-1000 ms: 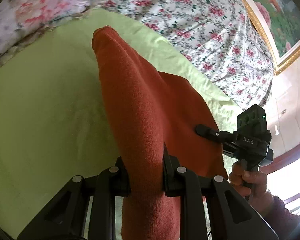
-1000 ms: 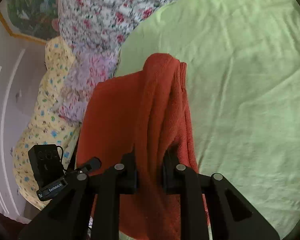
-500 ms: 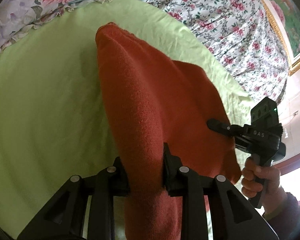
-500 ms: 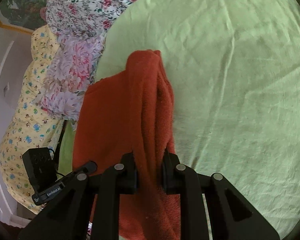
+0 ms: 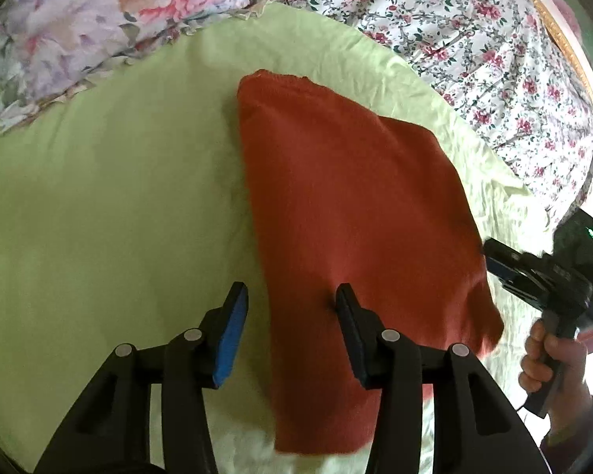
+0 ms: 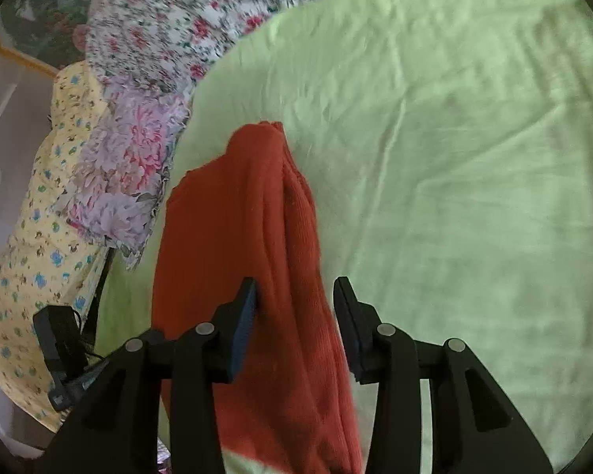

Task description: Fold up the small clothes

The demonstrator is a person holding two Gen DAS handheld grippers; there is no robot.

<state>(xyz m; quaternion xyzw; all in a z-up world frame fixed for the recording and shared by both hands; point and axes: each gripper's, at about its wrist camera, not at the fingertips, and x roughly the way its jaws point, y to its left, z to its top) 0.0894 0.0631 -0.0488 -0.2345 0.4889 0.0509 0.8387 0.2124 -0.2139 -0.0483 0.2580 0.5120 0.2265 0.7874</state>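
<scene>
A rust-red knitted garment (image 5: 348, 213) lies folded on the light green sheet (image 5: 99, 217). My left gripper (image 5: 290, 308) is open; its jaws stand apart over the garment's near left edge, holding nothing. In the right wrist view the garment (image 6: 253, 237) lies bunched in long folds on the green sheet (image 6: 454, 177). My right gripper (image 6: 294, 300) is open too, its jaws either side of the garment's near end. The right gripper also shows at the right edge of the left wrist view (image 5: 490, 252), beside the garment's right corner.
A floral quilt (image 5: 474, 39) and a pastel floral pillow (image 5: 79, 19) border the green sheet at the back. A yellow patterned cloth (image 6: 31, 276) hangs at the left. A gold picture frame (image 5: 565, 39) is on the wall.
Both grippers have opened and let go of the red garment. It has dropped from a raised ridge to lie flatter on the sheet.
</scene>
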